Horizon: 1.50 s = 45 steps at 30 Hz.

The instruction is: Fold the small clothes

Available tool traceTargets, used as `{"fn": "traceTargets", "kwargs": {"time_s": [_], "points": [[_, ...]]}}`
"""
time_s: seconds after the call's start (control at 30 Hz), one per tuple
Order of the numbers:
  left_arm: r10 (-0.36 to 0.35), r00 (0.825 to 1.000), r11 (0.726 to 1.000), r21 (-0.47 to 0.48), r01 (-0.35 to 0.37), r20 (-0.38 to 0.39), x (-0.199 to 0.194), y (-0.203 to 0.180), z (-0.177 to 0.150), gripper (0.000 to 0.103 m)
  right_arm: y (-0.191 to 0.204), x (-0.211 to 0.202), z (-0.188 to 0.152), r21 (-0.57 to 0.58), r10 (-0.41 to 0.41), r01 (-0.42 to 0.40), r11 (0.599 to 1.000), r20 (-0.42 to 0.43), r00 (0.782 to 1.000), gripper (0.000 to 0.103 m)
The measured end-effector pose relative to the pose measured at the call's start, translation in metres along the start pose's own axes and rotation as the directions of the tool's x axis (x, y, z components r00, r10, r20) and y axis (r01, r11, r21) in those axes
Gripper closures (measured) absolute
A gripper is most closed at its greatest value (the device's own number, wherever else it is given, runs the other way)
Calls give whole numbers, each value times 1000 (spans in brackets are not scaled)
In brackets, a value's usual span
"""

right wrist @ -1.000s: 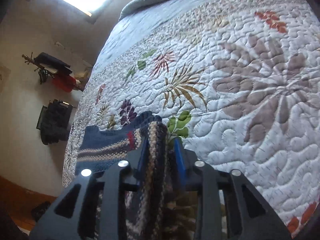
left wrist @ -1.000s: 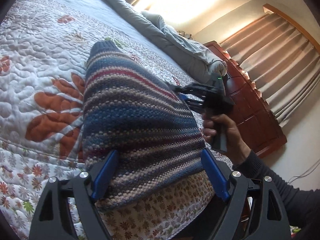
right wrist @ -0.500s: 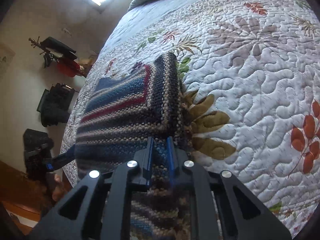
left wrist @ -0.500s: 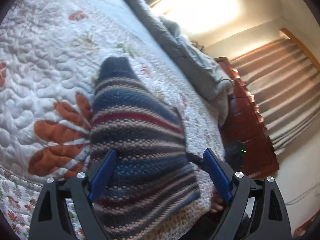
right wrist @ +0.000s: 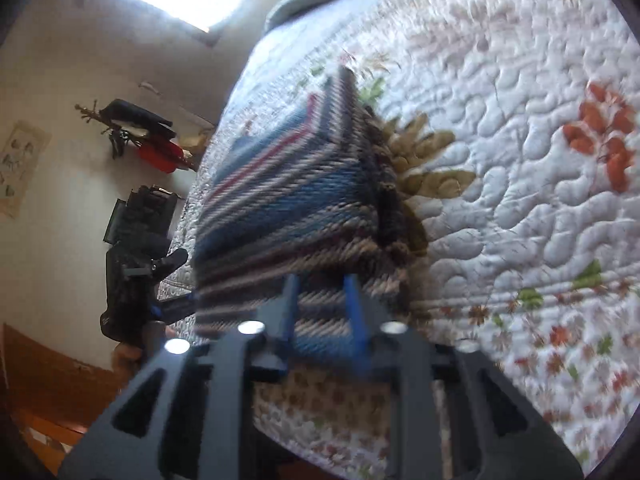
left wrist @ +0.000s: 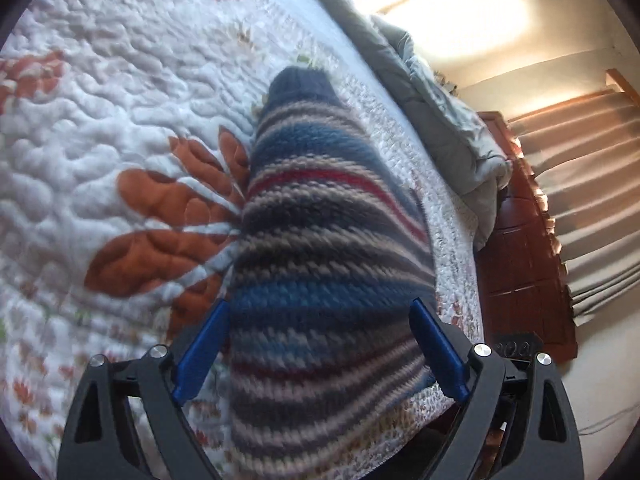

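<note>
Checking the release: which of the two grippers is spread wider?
The left gripper: its blue fingers straddle the striped sweater; the right gripper has a narrower gap.

Sweater (left wrist: 320,240) on quilt (left wrist: 100,120), blanket (left wrist: 440,112) behind, curtains (left wrist: 580,184) right

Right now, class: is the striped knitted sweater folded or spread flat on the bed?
Folded. In the right wrist view the striped knitted sweater shows stacked layers with stripes meeting at an angle, lying on the quilt.
</note>
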State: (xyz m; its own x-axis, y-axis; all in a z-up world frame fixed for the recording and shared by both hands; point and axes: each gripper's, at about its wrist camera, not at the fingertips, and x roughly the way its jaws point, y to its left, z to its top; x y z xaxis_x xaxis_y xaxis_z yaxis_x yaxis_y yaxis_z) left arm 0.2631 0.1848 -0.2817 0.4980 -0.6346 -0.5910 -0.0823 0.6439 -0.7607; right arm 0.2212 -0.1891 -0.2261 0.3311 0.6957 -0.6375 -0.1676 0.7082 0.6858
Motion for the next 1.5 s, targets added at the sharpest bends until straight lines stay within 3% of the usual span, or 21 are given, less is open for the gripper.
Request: {"fn": "traceTargets", "kwargs": {"time_s": [0.07,0.17,0.27,0.33,0.4,0.43,0.5,0.57,0.7,0.8,0.93,1.03,1.5], "points": [[19,999,999,26,-20,32,-22,-8,-19,8,14,-22,-14,-38,-24,25,999,24,999,47],[100,989,985,130,-113,107,-58,-34,-59,4,36,-48,-43,-106,-175,182,978,75,982,11],[216,960,933,251,-257,180,-86,-67,-101,4,56,-63,-72,-163,-328,342,925,106,939,9],[281,924,871,334,-359,260,-104,-93,-132,4,66,-72,-92,-178,-409,425,888,120,905,7],[356,864,796,368,-480,357,-122,-116,-162,4,78,-85,-113,-171,-455,475,863,142,879,6],[370,854,785,370,-498,366,-128,-124,-173,4,84,-90,-121,-174,-472,495,851,158,867,4],[385,859,781,377,-498,338,-139,-143,-192,4,103,-107,-136,-188,-488,527,829,217,845,3],[397,849,771,376,-515,350,-150,-159,-207,4,123,-122,-150,-212,-488,550,808,283,826,3],[381,844,767,381,-516,378,-174,-186,-228,4,157,-145,-168,-252,-454,552,795,357,816,3],[377,847,761,396,-514,375,-185,-198,-234,4,176,-159,-174,-260,-454,572,778,397,797,3],[369,841,773,372,-514,396,-197,-202,-240,4,189,-168,-180,-274,-438,562,780,404,803,3],[368,849,777,375,-505,380,-196,-203,-241,4,193,-168,-182,-279,-433,561,779,408,804,3],[396,841,784,341,-518,369,-184,-195,-233,4,188,-157,-179,-281,-442,565,776,397,804,3]]}}
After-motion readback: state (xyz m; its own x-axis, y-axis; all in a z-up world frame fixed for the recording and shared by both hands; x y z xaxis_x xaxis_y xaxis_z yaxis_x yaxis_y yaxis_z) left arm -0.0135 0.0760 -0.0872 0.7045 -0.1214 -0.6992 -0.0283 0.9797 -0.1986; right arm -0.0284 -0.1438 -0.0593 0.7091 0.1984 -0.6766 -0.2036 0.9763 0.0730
